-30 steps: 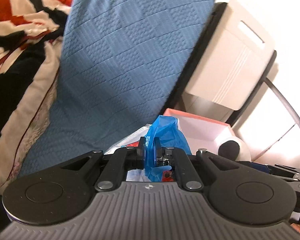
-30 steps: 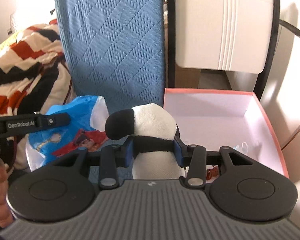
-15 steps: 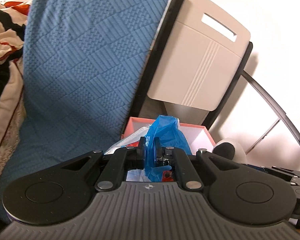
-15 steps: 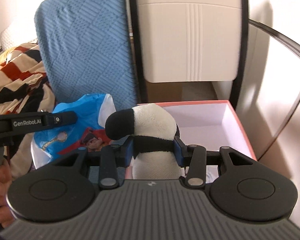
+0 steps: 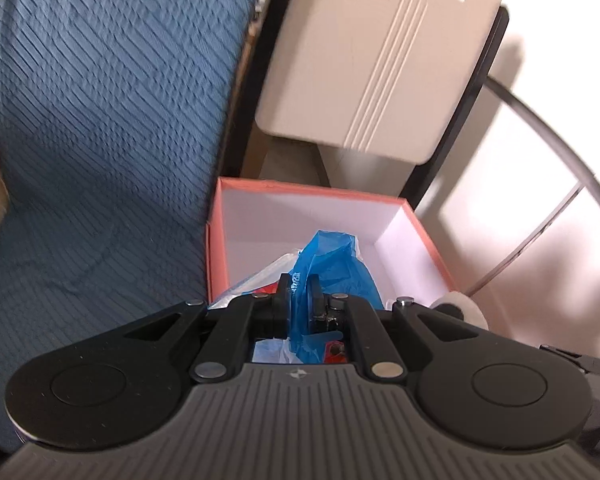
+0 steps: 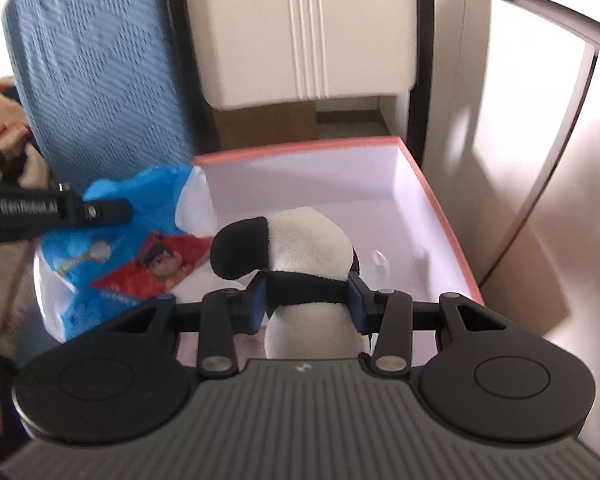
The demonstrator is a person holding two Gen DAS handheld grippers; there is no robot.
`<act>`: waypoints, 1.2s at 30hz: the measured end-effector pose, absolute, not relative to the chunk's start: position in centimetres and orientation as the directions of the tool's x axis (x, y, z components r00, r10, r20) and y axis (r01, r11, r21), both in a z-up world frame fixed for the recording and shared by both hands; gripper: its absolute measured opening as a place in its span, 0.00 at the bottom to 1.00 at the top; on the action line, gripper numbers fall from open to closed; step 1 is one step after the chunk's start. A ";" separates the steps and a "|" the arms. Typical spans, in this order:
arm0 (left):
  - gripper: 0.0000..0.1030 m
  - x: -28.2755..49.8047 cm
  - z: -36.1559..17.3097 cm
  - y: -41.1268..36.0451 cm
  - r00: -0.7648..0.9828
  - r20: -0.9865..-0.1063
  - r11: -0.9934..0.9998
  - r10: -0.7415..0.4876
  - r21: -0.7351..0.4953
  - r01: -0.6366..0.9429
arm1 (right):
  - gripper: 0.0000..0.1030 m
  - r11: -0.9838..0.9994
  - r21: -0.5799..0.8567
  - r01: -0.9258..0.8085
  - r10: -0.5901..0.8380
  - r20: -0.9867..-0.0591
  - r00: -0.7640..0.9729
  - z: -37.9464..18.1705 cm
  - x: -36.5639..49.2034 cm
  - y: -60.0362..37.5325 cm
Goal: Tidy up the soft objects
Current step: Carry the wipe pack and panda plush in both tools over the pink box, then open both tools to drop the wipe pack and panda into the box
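As both hands swing in from the bed side, the pink box now sits square ahead in both wrist views, where a second ago the blue quilted cushion filled the frame. That puts both loads over the drop zone, so release looks like the next call. The left claw stays pinched tight on the blue plastic bag, which hangs crumpled over the box's near-left corner, a red printed packet showing through it. The right claw holds the panda plush at half width around its black band, white body bulging above, hovering over the box's white floor.
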State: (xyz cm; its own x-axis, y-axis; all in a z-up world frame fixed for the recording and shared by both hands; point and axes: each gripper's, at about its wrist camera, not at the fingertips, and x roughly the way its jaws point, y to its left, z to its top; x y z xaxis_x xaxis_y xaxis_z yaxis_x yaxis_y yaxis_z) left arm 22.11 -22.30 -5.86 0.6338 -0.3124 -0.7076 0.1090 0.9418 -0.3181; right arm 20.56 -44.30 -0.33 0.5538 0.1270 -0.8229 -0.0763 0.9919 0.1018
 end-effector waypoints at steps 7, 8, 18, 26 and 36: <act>0.08 24.1 -9.2 -25.0 0.581 -0.756 0.948 -0.303 -0.299 0.105 | 0.43 0.994 0.095 -0.053 0.109 -0.861 0.497 -4.8 21.7 -46.5; 0.08 24.5 -9.7 -25.3 0.574 -0.762 0.950 -0.301 -0.295 0.105 | 0.43 0.994 0.096 -0.050 0.108 -0.862 0.495 -5.2 21.9 -46.7; 0.08 26.7 -12.9 -27.9 0.538 -0.791 0.955 -0.290 -0.272 0.115 | 0.44 0.993 0.119 -0.016 0.113 -0.876 0.468 -8.6 23.9 -49.0; 0.09 26.8 -13.9 -28.5 0.500 -0.807 0.949 -0.314 -0.279 0.145 | 0.45 0.992 0.129 0.004 0.114 -0.888 0.446 -9.7 23.9 -49.3; 0.61 24.8 -10.8 -28.2 0.532 -0.793 0.955 -0.297 -0.242 0.172 | 0.70 0.991 0.130 -0.014 0.121 -0.873 0.472 -7.3 23.3 -48.9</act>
